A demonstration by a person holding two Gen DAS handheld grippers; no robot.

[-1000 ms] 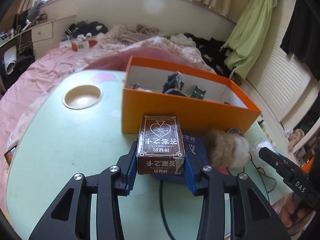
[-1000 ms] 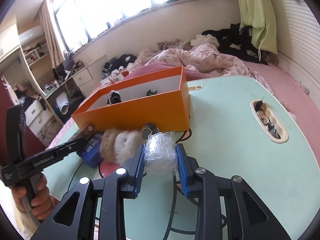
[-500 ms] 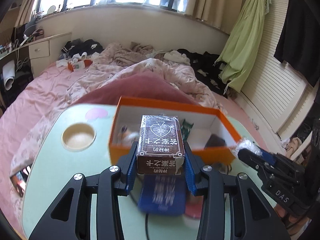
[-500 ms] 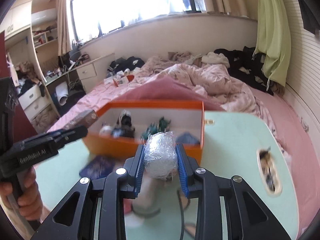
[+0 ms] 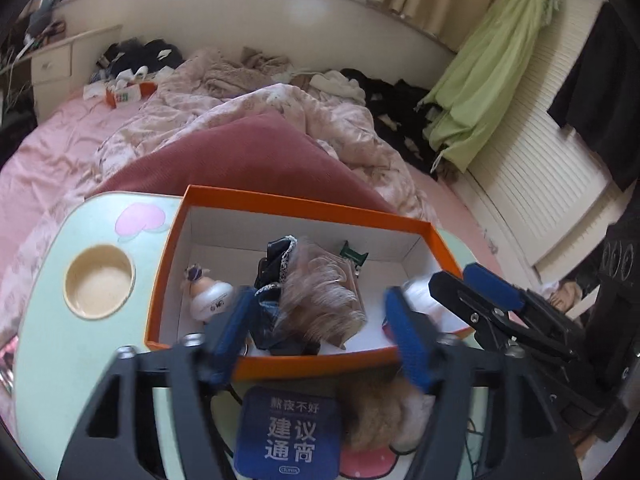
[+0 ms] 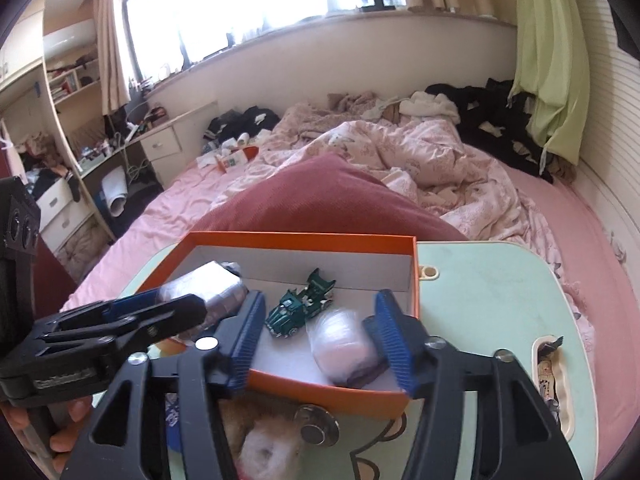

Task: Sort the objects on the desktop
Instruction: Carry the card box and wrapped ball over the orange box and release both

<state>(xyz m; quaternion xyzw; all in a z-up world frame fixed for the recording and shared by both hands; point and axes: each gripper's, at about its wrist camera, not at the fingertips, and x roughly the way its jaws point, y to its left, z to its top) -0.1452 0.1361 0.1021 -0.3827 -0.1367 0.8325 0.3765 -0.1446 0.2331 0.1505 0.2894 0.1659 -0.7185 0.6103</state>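
Left wrist view: the left tongs [image 5: 320, 328] have just been opening over the orange box [image 5: 160, 280]; the blurred brown card box [image 5: 320, 300] lies released between their pads, in the box at 12 o'clock. Right tongs [image 6: 320, 336] have likewise just spread, and the clear plastic wad [image 6: 342, 340] rests free on the box floor beside the green toy truck [image 6: 300, 308]. Next candidates lie on the worktop [image 6: 480, 280] at 6 o'clock: blue packet [image 5: 288, 436], its long axis toward the left tongs, and fluffy scrunchie [image 5: 380, 412] beside it.
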